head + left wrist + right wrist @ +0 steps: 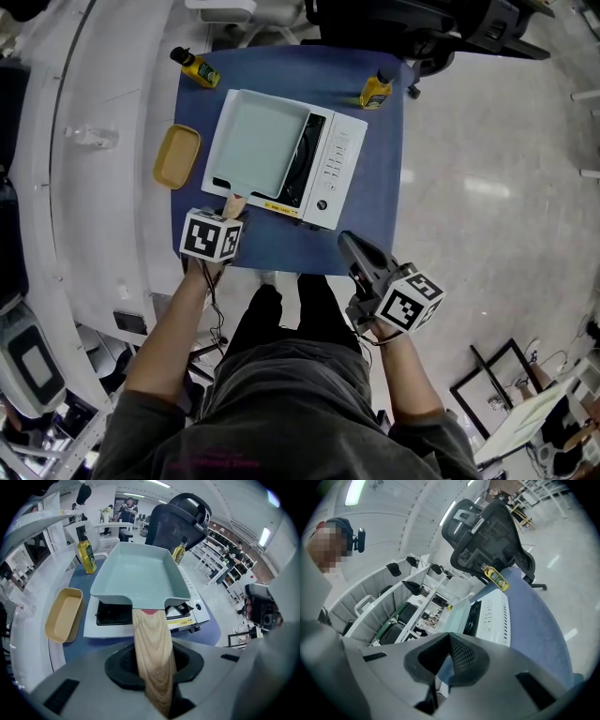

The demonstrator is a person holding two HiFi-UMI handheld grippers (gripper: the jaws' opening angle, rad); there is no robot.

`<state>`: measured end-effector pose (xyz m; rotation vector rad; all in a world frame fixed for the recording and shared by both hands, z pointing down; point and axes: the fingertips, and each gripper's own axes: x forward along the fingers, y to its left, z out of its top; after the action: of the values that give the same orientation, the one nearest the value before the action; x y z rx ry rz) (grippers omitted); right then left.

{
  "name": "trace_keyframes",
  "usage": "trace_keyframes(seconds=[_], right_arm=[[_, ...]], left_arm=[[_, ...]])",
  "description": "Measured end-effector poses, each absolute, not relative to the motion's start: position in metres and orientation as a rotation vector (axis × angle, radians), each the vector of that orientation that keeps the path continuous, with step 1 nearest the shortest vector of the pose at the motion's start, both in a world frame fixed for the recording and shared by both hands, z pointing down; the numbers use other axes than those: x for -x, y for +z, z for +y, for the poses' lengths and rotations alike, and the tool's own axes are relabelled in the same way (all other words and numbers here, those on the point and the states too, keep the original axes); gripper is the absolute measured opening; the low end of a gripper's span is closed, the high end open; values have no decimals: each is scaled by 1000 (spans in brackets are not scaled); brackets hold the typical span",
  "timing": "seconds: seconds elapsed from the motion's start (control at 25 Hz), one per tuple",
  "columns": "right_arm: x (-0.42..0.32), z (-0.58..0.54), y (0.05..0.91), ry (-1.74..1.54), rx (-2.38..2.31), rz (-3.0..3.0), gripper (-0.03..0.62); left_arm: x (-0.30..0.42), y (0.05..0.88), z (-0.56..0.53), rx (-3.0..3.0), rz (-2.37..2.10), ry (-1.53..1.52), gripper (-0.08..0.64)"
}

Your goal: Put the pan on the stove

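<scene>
Left gripper (229, 216) steeply downward, jaws tight on the pan handle (151, 639); right gripper (352, 246) near level, jaws together

Pale green rectangular pan (258, 145) covering the burner side of the white tabletop stove (339, 161), its wooden handle (152, 653) projecting past the stove's near edge.

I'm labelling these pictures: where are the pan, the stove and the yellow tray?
pan (258, 145), head view, on its pale inside floor.
stove (337, 164), head view, on its white control panel.
yellow tray (176, 157), head view, on its inner floor.
</scene>
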<state>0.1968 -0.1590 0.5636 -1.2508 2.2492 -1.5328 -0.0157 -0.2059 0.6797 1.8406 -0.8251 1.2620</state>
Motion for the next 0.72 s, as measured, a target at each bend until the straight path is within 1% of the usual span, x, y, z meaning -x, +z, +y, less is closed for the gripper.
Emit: trace_keyframes(seconds=[0.4, 0.72], right_arm=[[-200, -156, 567, -1543, 1233, 2234, 3], [-195, -157, 564, -1533, 1214, 2257, 3]], left_arm=[[16, 681, -206, -1831, -847, 1299, 109], [17, 674, -211, -1863, -871, 1291, 237]])
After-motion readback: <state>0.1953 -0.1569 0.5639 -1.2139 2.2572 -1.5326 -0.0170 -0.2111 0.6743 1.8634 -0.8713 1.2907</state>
